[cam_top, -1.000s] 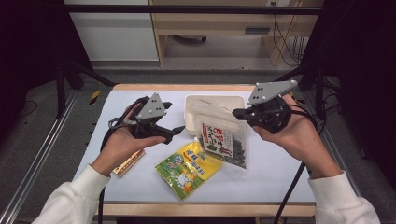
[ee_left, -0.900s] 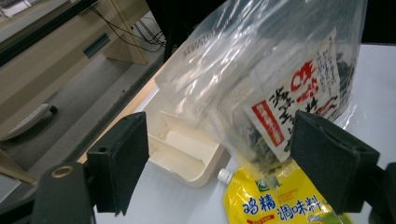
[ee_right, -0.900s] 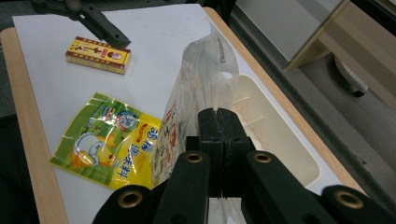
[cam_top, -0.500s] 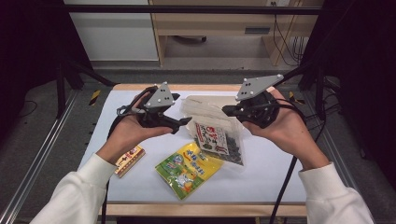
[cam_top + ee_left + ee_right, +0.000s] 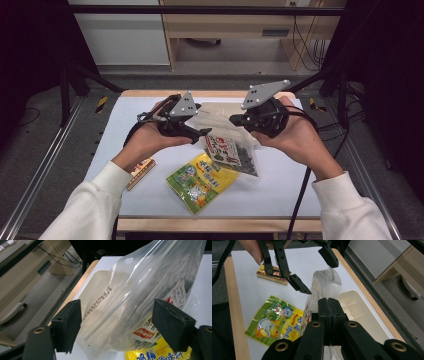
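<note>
The two grippers are drawing closer together than a second ago, and the clear bag (image 5: 227,145) is now hanging between them above the bench (image 5: 300,185) rather than lying on it. The right gripper (image 5: 329,302) is pinching one edge of the bag with its jaws pressed tight. The left gripper (image 5: 117,327) is coming up to the opposite side with its jaws spread wide, the bag sitting in the gap but not yet gripped. I judge the left is about to take a second hold, probably to pull the bag's mouth open. The bag's long axis is running from the lifted clear end near the white tray (image 5: 220,107) down toward the person, its printed, filled end resting beside the yellow packet (image 5: 200,181).
</note>
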Available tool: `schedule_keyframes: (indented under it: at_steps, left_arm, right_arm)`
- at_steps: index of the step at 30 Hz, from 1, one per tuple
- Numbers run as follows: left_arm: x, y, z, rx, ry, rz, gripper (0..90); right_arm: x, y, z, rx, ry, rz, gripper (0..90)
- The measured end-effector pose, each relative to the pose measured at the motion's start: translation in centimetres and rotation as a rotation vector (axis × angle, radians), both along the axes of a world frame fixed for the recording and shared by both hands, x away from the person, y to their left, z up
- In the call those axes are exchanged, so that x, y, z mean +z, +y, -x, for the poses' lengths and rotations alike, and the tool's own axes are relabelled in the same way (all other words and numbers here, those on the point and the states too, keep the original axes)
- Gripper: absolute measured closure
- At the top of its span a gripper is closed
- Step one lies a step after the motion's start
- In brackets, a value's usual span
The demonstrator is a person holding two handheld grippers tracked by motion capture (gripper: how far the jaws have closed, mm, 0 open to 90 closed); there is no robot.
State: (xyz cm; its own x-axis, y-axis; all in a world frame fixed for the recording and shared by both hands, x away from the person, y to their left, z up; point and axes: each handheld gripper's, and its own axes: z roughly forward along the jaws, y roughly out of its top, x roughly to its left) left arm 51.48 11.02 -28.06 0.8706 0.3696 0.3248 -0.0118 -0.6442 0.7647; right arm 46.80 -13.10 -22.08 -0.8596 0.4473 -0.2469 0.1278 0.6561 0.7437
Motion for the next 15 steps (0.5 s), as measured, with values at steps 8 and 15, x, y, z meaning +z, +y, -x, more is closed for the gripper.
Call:
schedule_keyframes:
  at_steps: [8, 15]
  left_arm:
    - [-1.09, -0.39, 0.04, -0.026, 0.047, -0.037, 51.6]
    - [-1.09, -0.45, 0.47, -0.049, 0.057, -0.062, 67.1]
  right_arm:
    - [-0.31, -0.31, 0.10, 0.001, 0.014, -0.001, 90.0]
    - [-0.35, -0.15, 0.21, 0.011, 0.041, 0.037, 85.0]
